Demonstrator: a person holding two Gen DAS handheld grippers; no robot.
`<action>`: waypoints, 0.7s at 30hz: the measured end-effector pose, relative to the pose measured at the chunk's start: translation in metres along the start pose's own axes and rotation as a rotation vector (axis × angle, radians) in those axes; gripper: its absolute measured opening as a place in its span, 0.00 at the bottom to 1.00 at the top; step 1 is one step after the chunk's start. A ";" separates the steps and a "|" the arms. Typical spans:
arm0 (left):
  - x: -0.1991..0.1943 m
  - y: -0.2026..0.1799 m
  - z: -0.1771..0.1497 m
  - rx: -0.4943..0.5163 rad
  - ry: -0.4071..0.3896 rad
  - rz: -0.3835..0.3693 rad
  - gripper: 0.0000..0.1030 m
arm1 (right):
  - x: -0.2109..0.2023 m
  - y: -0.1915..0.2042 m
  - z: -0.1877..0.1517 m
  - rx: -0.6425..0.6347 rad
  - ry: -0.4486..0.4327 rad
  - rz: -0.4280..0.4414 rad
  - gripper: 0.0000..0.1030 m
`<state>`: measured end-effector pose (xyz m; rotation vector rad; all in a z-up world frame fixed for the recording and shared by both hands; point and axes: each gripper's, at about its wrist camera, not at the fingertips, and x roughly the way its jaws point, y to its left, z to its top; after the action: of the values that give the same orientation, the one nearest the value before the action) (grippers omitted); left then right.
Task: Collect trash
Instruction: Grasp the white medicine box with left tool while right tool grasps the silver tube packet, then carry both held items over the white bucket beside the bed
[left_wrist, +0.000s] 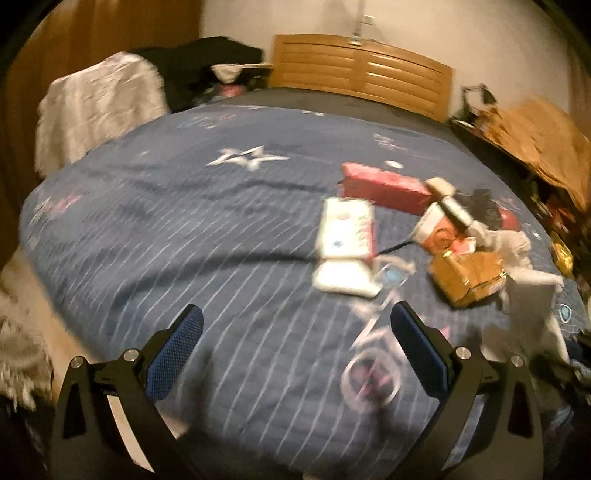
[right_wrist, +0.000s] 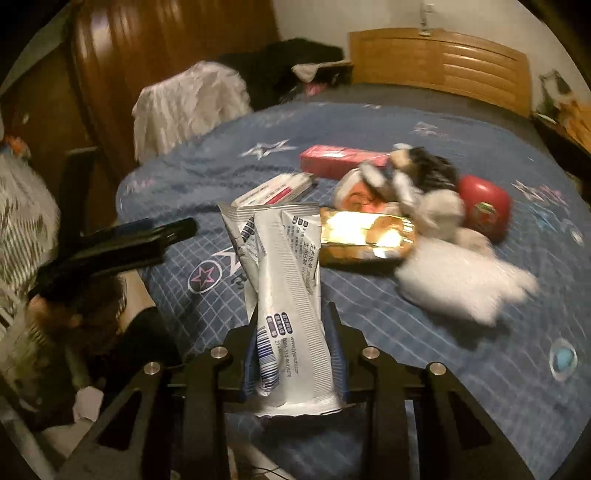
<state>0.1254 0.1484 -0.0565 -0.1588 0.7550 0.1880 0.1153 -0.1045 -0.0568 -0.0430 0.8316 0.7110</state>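
one white wrapper clamped in right tool.

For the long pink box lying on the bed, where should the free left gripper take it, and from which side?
Probably across the pink box's narrow width near its clear left end, coming from above. It lies flat, and its right end is crowded by other litter. The left gripper is open.

Both wrist fisheyes look obliquely down over the bed toward the headboard, left from nearer the foot edge; 2 views share the litter pile.
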 end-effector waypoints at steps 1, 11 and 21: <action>0.004 -0.004 0.005 0.015 0.002 -0.013 0.95 | -0.006 -0.004 -0.002 0.022 -0.012 -0.003 0.32; 0.110 -0.047 0.046 0.156 0.169 -0.111 0.78 | -0.046 -0.038 -0.023 0.161 -0.056 -0.044 0.33; 0.101 -0.038 0.034 0.111 0.173 -0.089 0.47 | -0.049 -0.046 -0.031 0.195 -0.074 -0.052 0.33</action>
<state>0.2286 0.1300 -0.0997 -0.1034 0.9262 0.0477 0.0997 -0.1768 -0.0546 0.1356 0.8221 0.5769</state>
